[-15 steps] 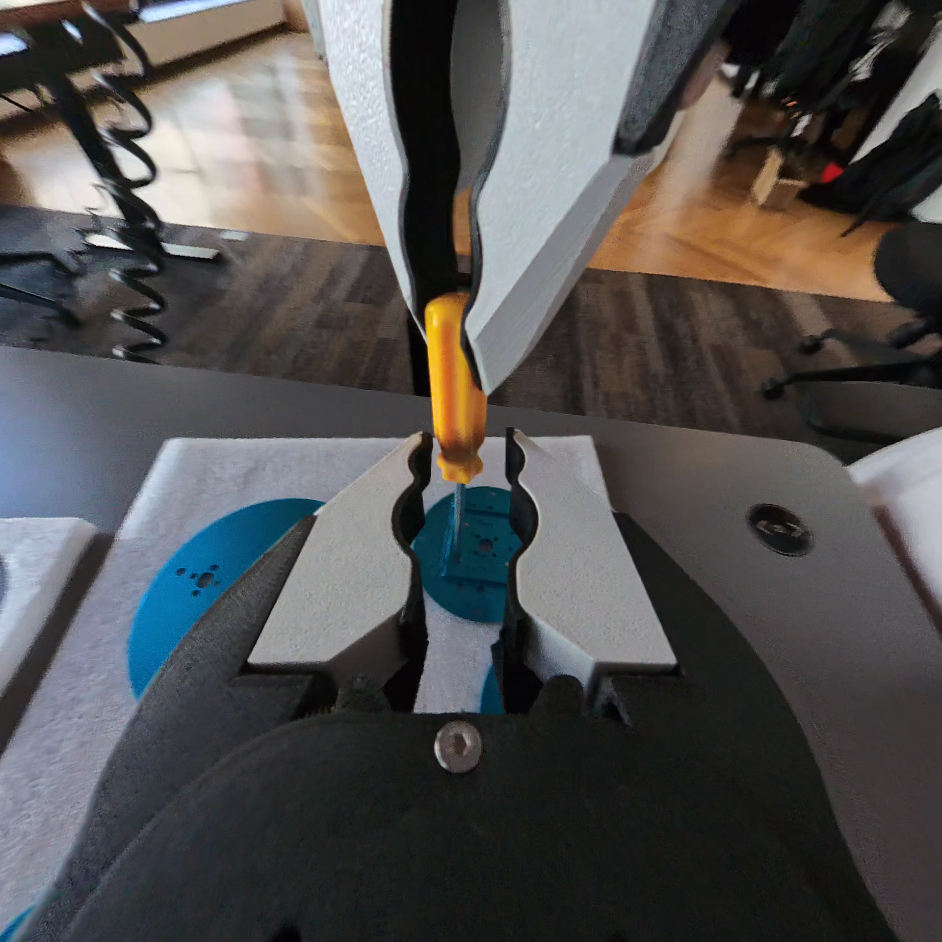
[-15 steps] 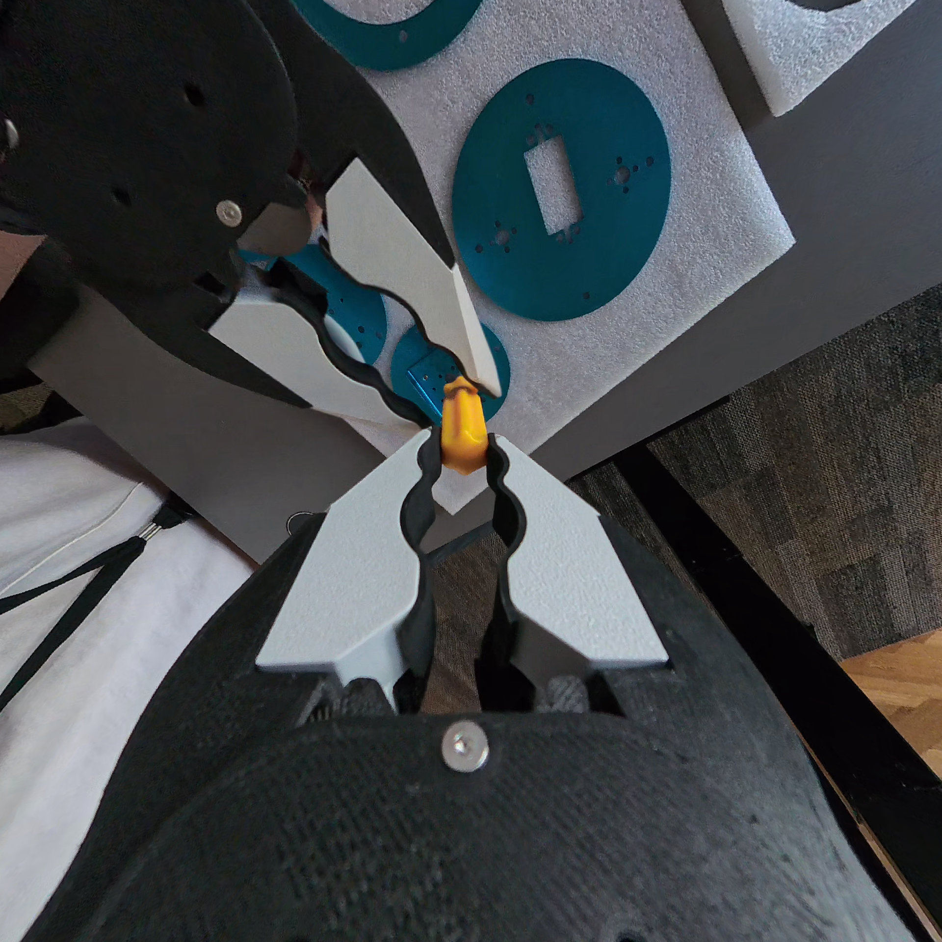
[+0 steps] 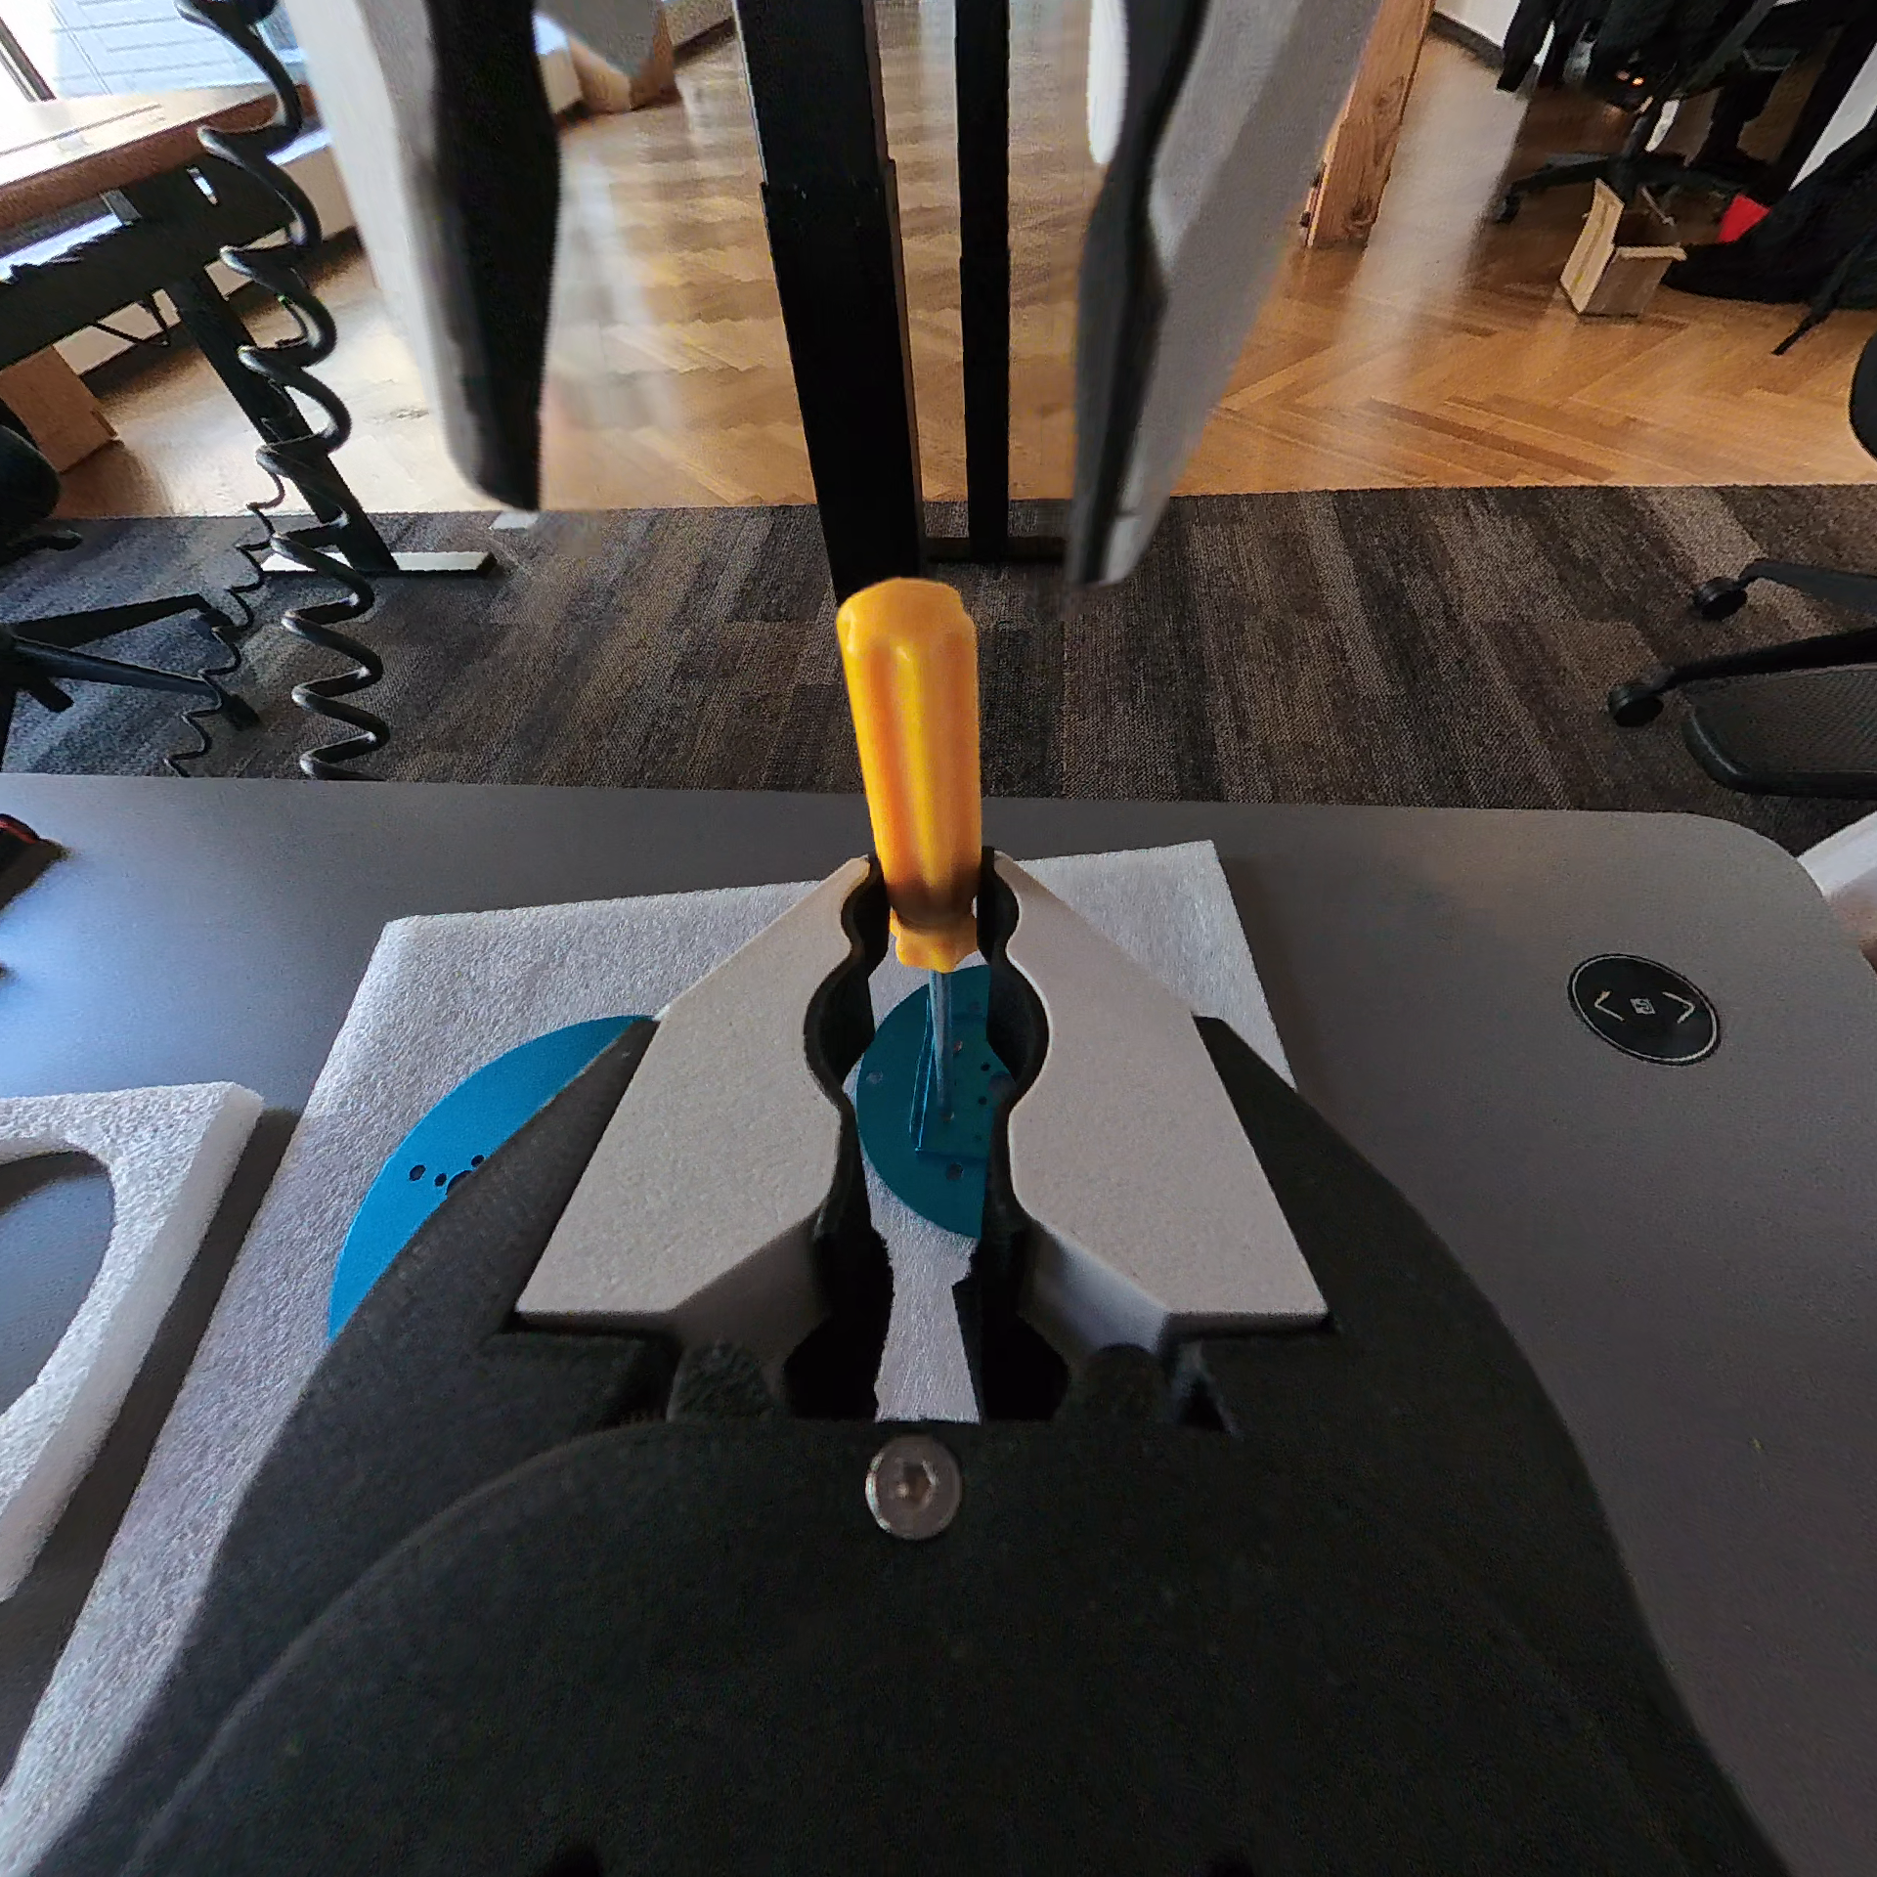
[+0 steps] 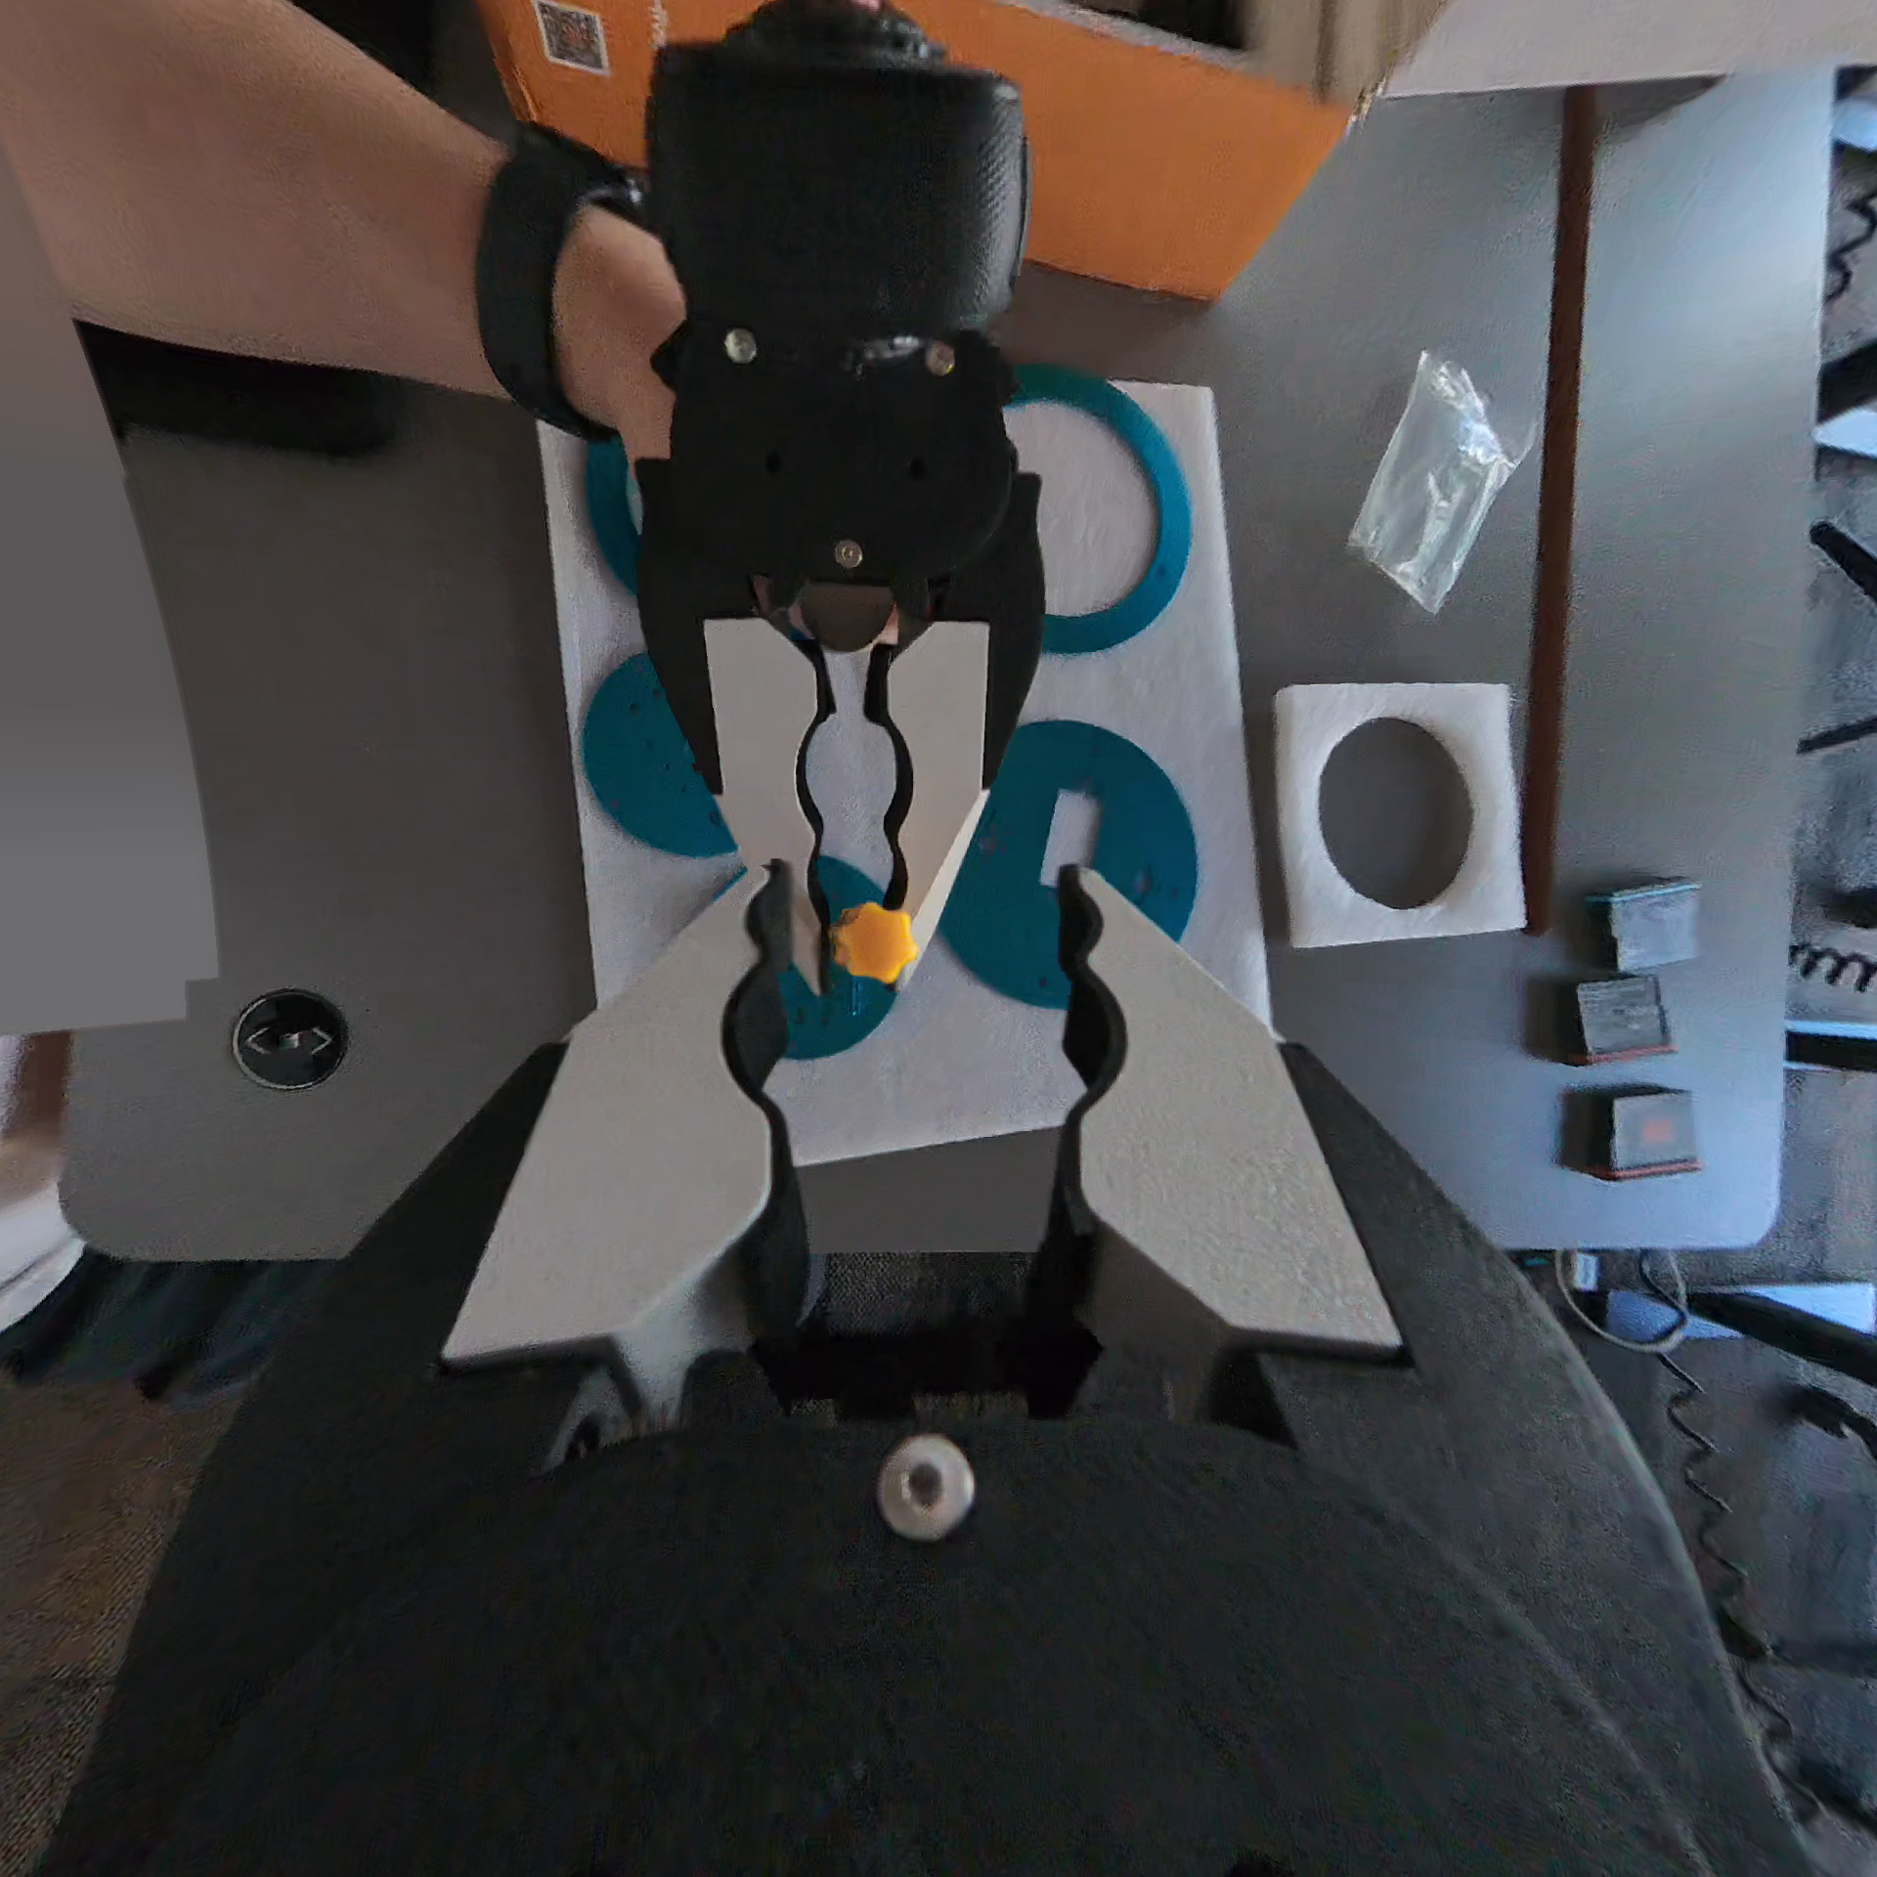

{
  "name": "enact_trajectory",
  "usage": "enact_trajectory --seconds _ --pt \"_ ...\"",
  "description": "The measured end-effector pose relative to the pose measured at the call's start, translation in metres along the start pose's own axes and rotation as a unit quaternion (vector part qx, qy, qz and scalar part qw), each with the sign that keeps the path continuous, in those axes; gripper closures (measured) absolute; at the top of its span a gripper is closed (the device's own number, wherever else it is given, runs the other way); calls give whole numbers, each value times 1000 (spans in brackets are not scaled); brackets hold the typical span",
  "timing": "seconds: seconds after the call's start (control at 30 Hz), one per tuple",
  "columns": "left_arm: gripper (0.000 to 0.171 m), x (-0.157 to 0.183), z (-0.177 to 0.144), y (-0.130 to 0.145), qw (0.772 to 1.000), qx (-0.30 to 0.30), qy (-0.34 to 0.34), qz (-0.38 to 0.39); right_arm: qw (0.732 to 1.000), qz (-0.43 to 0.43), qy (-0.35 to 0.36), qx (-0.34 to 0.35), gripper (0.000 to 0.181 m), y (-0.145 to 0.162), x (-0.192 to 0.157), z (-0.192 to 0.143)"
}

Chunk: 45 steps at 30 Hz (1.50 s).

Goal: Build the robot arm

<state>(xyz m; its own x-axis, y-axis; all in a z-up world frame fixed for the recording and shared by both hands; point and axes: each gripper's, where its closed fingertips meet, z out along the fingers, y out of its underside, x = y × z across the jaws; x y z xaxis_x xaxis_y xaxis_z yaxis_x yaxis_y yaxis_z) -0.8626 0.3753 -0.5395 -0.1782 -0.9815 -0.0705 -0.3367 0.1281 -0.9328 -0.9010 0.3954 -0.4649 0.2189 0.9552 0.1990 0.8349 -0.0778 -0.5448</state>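
L gripper [image 3: 929,894] pinches the yellow screwdriver [image 3: 911,752] upright, tip on a small blue disc [image 3: 940,1117] atop the foam sheet [image 3: 569,975]. R gripper [image 4: 919,914] hangs spread wide above it, holding nothing. Risk, imo: low grip lets the driver tilt & slip off; orange box [image 4: 1138,173] has a code sticker, unreadable.

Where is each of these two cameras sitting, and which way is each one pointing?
Left wrist view: on the left hand-held gripper, low, looking across the table edge toward the room; its own fingers clamp the orange screwdriver.
Right wrist view: on the right hand-held gripper, looking straight down; its own open fingers show, plus a person's forearm.
Shared: screwdriver, white foam sheet, blue discs, both grippers.
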Motion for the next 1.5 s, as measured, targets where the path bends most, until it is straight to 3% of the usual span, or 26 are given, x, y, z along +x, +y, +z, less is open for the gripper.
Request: enact_trajectory --seconds 0.03,0.1,0.23,0.4,0.57,0.77,0.87,0.93,0.97,1.1,1.23,1.4,1.47,1.5 --pt "156 0 0 0 1000 0 1 0 1000 8 -20 0 117 6 -2 1" --pt "156 1 -1 0 1000 1 3 0 997 14 -80 -12 115 18 -15 5" --pt "156 2 -1 0 1000 1 7 3 994 -98 -54 -15 155 22 -10 12" --pt "156 1 -5 2 1000 -1 7 2 991 -90 -83 -46 165 23 -13 17" --pt "156 -1 -1 1 1000 0 3 -7 992 42 -71 -93 166 29 -11 15" --pt "156 1 -2 2 1000 -11 3 0 981 167 -8 -95 165 27 -14 16" --pt "156 2 -2 3 1000 -14 4 6 990 102 -7 -100 165 24 -16 17" --pt "156 3 -1 2 1000 -12 8 4 996 34 -18 -79 153 17 -15 17" --pt "156 4 -1 2 1000 -11 10 5 996 2 -48 -73 160 14 -23 16" --pt "156 6 0 2 1000 -13 12 9 987 -48 -80 -131 164 22 -25 20" --pt "156 2 -2 2 1000 -14 6 0 984 20 -83 -159 164 21 -21 23" --pt "155 -1 -1 3 1000 -20 -5 -2 952 256 -8 -168 165 25 -14 23" --pt "155 2 1 3 1000 -21 3 5 947 274 -9 -167 165 25 -17 21" --pt "155 3 1 3 1000 -22 4 10 954 242 -23 -178 164 26 -19 21"
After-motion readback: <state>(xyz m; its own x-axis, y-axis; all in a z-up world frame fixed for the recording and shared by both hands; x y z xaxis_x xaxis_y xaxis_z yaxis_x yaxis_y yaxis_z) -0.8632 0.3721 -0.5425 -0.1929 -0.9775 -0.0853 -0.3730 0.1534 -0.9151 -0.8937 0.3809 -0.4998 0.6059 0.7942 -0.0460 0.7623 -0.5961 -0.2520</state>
